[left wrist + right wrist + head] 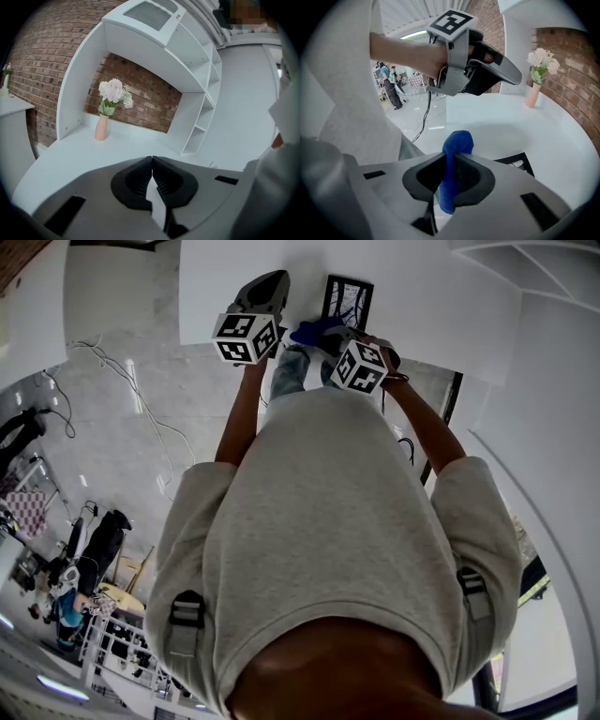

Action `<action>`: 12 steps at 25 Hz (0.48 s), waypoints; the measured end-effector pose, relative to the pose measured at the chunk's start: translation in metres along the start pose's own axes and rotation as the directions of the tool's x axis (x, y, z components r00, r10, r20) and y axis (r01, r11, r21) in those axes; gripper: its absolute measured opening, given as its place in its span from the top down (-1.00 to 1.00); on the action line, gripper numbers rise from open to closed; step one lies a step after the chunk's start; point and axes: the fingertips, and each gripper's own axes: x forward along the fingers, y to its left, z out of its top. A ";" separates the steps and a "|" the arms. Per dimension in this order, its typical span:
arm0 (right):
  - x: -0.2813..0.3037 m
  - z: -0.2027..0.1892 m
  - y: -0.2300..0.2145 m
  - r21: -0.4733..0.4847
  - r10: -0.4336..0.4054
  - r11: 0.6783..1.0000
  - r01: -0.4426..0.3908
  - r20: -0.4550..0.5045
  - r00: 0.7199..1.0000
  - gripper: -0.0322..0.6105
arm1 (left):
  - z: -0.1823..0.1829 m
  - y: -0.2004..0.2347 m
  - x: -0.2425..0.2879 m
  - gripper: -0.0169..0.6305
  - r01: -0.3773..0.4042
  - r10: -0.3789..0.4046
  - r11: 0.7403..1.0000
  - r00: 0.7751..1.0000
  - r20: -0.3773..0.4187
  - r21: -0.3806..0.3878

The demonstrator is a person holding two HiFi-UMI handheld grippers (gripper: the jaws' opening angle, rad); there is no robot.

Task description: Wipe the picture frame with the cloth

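A blue cloth (453, 161) is pinched in my right gripper (451, 157), a rounded fold bulging out past the shut jaws. In the head view the cloth (316, 331) shows as a blue patch ahead of the right gripper (330, 339). The black-edged picture frame (348, 302) lies flat on the white table just beyond it; one corner of the frame (516, 161) peeks out to the right of the jaws. My left gripper (152, 168) is shut with nothing in it, held above the table to the left of the frame, where it shows as the left gripper (264, 292).
A pink vase with pale flowers (108, 105) stands at the back of the curved white table (70, 154), against a brick wall. White shelving (201, 103) rises to the right. Cables (131, 390) lie on the grey floor, and people stand far behind.
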 end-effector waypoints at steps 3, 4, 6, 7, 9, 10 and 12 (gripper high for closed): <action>-0.003 0.005 0.008 0.000 0.025 1.000 -0.025 0.020 0.999 0.71 | 0.001 0.002 0.000 0.90 -0.001 0.001 1.000 1.000 0.004 -0.001; -0.004 0.008 0.008 -0.002 0.030 1.000 -0.030 0.025 0.999 0.71 | 0.001 0.003 0.000 0.90 -0.004 0.004 1.000 1.000 0.004 -0.002; -0.008 0.012 0.007 -0.005 0.034 0.999 -0.033 0.034 0.999 0.71 | 0.001 0.004 -0.001 0.90 -0.007 0.007 1.000 1.000 0.005 -0.006; -0.011 0.014 0.006 -0.007 0.033 0.999 -0.033 0.039 0.999 0.71 | 0.001 0.005 -0.001 0.90 -0.007 0.007 1.000 1.000 0.006 -0.008; -0.019 0.019 0.000 -0.015 0.026 1.000 -0.025 0.052 0.998 0.71 | 0.003 0.004 0.000 0.90 -0.005 0.005 1.000 1.000 0.008 -0.009; -0.023 0.022 -0.004 -0.019 0.018 1.000 -0.017 0.060 0.998 0.71 | 0.005 0.004 0.001 0.90 -0.004 0.004 1.000 1.000 0.010 -0.009; -0.034 0.028 -0.015 -0.024 -0.003 1.000 0.005 0.076 0.997 0.71 | 0.007 0.004 0.002 0.90 -0.001 0.001 1.000 1.000 0.012 -0.006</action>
